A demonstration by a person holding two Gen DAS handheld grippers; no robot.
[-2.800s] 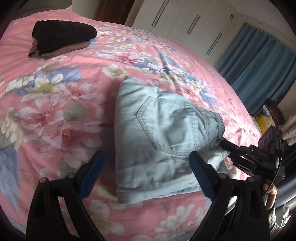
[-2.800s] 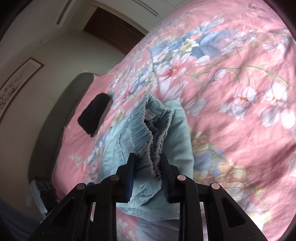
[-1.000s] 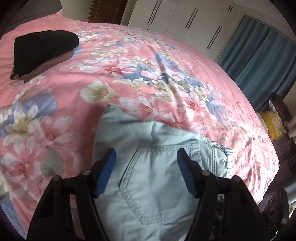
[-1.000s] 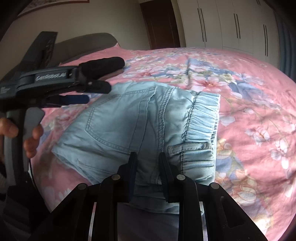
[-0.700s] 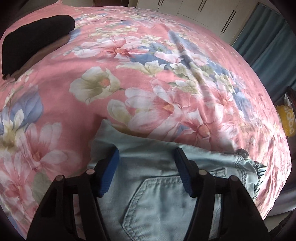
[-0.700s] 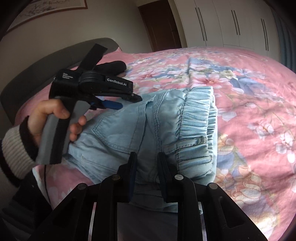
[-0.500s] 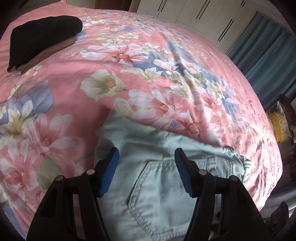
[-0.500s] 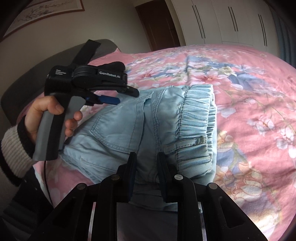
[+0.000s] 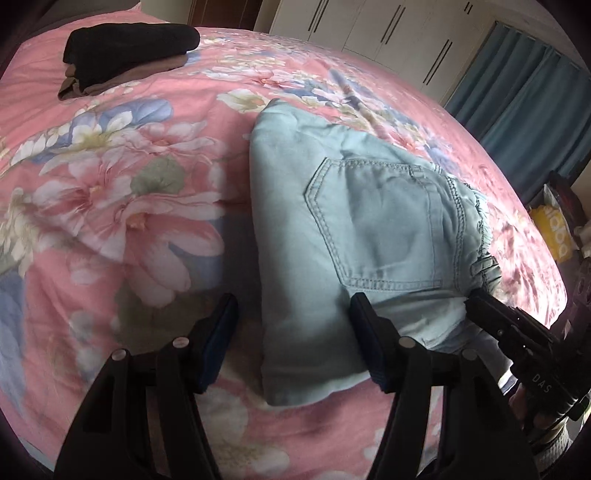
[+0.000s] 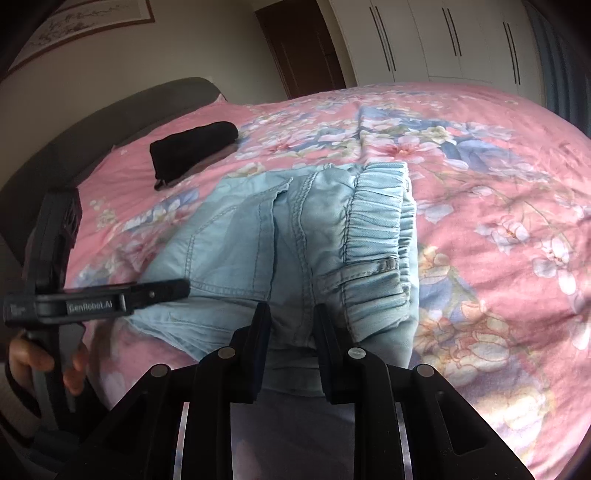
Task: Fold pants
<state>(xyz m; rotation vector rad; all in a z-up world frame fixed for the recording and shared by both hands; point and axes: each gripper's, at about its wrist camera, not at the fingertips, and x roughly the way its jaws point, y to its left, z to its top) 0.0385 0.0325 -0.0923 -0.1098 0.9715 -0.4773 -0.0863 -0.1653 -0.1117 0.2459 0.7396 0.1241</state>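
Note:
The light blue denim pants point(image 9: 354, 229) lie folded in a compact bundle on the pink floral bedspread point(image 9: 110, 192), back pocket up. My left gripper point(image 9: 291, 325) is open and empty, its jaws straddling the bundle's near left corner. My right gripper point(image 10: 291, 321) is shut on the pants point(image 10: 295, 236) near the elastic waistband point(image 10: 380, 229). In the left wrist view the right gripper point(image 9: 476, 299) shows at the bundle's right edge. In the right wrist view the left gripper point(image 10: 177, 288) shows over the bundle's left side.
A folded black and brown garment point(image 9: 129, 51) lies at the far side of the bed, also in the right wrist view point(image 10: 192, 151). A grey headboard point(image 10: 92, 129), white wardrobes point(image 9: 388, 33) and blue curtains point(image 9: 528, 99) surround the bed. A yellow bag point(image 9: 554, 236) sits beyond the bed's right edge.
My left gripper has pulled back off the bundle toward its near left corner, still open. My right gripper stays shut on the waistband end. The pants lie flatter.

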